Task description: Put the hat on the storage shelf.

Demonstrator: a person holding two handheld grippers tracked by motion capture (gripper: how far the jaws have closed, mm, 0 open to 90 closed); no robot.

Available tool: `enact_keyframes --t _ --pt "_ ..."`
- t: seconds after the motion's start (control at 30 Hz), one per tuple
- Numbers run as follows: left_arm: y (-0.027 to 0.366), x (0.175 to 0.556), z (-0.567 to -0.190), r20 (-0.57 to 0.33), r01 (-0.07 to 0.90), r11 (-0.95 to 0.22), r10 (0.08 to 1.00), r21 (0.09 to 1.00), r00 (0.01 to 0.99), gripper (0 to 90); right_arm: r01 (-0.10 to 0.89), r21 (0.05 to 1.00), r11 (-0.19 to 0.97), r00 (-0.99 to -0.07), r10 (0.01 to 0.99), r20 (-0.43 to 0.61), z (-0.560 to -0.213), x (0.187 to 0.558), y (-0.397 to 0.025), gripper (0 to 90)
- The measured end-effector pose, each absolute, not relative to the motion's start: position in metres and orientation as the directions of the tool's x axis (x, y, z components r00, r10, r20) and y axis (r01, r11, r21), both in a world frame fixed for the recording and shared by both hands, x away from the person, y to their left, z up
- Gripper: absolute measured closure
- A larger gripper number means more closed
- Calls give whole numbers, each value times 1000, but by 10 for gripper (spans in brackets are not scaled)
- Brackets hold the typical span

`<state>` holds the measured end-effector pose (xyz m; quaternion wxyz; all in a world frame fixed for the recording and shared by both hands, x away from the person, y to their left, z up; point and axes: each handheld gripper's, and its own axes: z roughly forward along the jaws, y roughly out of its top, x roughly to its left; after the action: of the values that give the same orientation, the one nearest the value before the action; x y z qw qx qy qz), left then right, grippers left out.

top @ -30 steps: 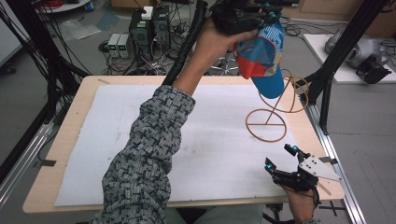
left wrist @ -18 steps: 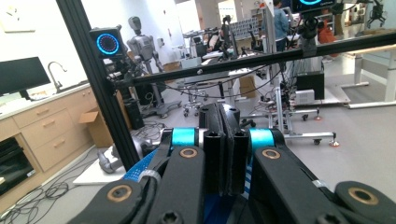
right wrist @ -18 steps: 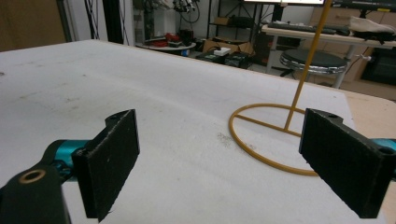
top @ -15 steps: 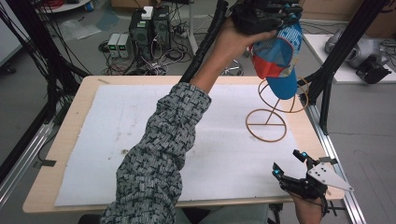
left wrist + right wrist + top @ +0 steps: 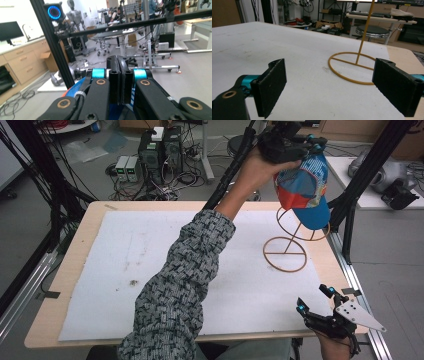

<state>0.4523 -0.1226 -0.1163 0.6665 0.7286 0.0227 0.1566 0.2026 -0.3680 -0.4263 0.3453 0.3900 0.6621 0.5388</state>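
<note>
My left gripper (image 5: 306,142) is raised high over the table's far right, its 2 jaws pressed together on a blue and orange cap (image 5: 305,190). The cap hangs at the top of a wire stand (image 5: 285,253) on the white mat (image 5: 115,270). My right gripper (image 5: 315,301) hovers at the near right edge, jaws wide apart, empty.

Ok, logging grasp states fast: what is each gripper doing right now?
Left gripper: shut on the cap, lifted above the wire stand.
Right gripper: open, holding nothing, near the table's front edge.
</note>
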Motion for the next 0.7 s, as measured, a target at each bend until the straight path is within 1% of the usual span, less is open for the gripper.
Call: enact_keyframes --t 0.07,0.17,0.2,0.23,0.33,0.6,0.7 --pt "-121 457 -122 182 -157 -114 250 981 951 880 142 983 116 -460 887 -38 -426 203 -368 115" --pt "-120 463 -129 173 -135 -159 251 978 953 880 140 983 120 -462 886 -42 -426 204 -367 115" --pt "-120 463 -129 173 -135 -159 251 978 953 880 143 983 118 -463 885 -39 -426 204 -367 115" --pt "-122 465 -133 180 -135 -191 245 972 953 880 144 982 118 -464 885 -38 -426 205 -366 115" --pt "-126 465 -139 187 -133 -224 239 965 953 880 141 983 122 -468 883 -43 -426 206 -366 115" --pt "-138 468 -154 210 -142 -279 232 950 950 879 139 983 123 -475 879 -43 -426 208 -364 115" --pt "-142 471 -159 202 -132 -292 226 947 953 880 137 983 124 -479 877 -44 -426 208 -364 115"
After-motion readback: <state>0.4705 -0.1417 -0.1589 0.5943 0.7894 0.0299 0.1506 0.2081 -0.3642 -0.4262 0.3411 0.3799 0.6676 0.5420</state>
